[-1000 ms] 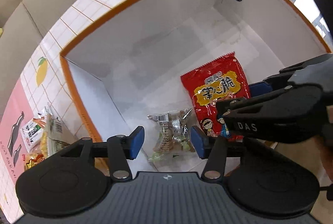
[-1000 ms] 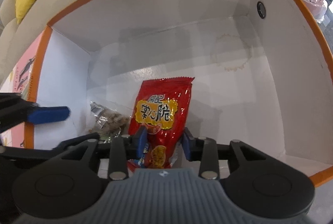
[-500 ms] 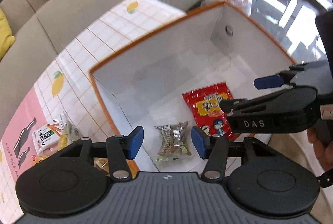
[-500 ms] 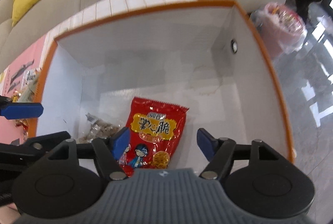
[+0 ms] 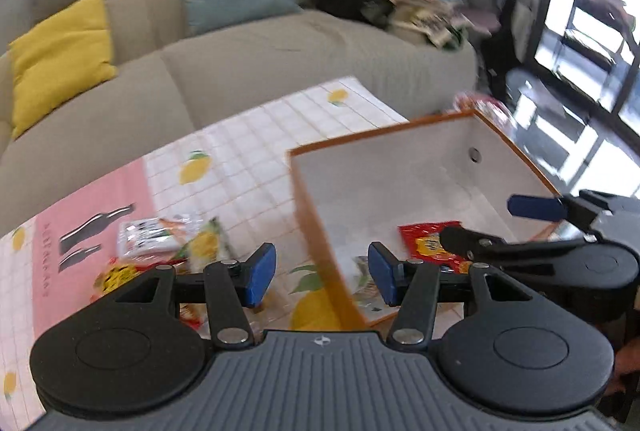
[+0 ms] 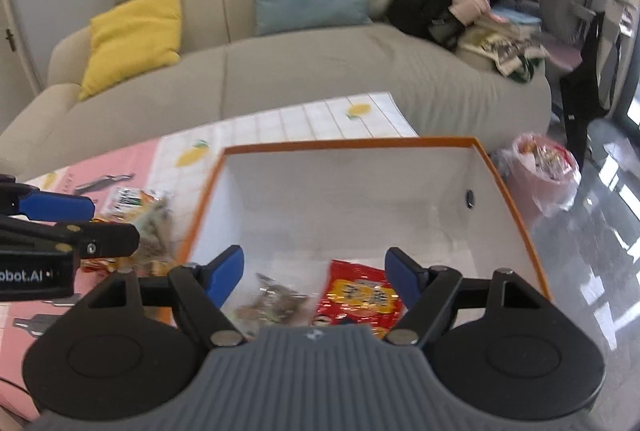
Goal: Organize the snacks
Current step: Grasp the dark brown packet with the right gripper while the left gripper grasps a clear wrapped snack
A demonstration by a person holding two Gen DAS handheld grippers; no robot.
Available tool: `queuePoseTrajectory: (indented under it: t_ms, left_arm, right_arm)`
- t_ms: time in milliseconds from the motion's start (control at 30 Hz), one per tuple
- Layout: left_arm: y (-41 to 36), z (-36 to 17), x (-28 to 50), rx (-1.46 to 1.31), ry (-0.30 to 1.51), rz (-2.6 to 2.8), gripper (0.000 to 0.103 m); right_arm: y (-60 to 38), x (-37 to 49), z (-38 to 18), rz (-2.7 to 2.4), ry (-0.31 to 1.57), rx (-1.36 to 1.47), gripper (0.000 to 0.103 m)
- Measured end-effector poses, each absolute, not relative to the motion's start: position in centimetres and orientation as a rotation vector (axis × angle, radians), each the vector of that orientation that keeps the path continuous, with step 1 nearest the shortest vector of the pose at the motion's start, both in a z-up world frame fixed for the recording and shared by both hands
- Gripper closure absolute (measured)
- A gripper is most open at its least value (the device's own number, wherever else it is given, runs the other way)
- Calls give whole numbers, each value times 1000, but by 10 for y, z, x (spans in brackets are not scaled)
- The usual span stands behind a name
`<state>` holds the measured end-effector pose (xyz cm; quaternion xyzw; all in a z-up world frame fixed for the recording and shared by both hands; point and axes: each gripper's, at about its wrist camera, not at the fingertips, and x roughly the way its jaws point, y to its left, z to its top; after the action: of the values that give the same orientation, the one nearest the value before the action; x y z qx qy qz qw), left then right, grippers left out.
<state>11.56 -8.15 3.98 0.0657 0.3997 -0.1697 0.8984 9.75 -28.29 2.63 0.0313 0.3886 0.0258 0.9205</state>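
Note:
A white box with an orange rim (image 6: 516, 207) (image 5: 308, 215) stands on the table. On its floor lie a red snack bag (image 6: 360, 293) (image 5: 424, 237) and a clear packet of small sweets (image 6: 272, 305) (image 5: 364, 275). My right gripper (image 6: 314, 273) hangs above the box, its jaws opening, with nothing between them. Raised over the box's left wall, my left gripper (image 5: 322, 273) is open and empty. A heap of loose snack packets (image 5: 160, 243) (image 6: 136, 215) lies on the tablecloth left of the box.
The tablecloth (image 5: 248, 159) has lemon-printed checks and a pink panel. A beige sofa (image 6: 304, 71) with yellow and teal cushions runs behind the table. A pink plastic bag of snacks (image 6: 544, 171) sits on the glossy floor right of the box.
The right gripper let go of the red bag, opened wide and rose out of the box. The left gripper also lifted and swung left, bringing the sofa and table into view.

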Motion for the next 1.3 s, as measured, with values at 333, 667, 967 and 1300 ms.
queuePoseTrajectory:
  t_ms: [333,667,967,1300]
  left_arm:
    - [-3,13,75,-23,826,-207,38]
    - [48,-37,47,-123,944,-141,39]
    - [69,-57,47,-172,977,-141,42]
    - [86,-80,62,-210,1045,-88,45]
  right_arm:
    - [-220,57,12,176,763,14,22]
    - [-162,40,-13,274,799,-86,22]
    - [-127,42,-39,334,853,-192,33]
    - [-97,70,-71,349,942,-215,36]
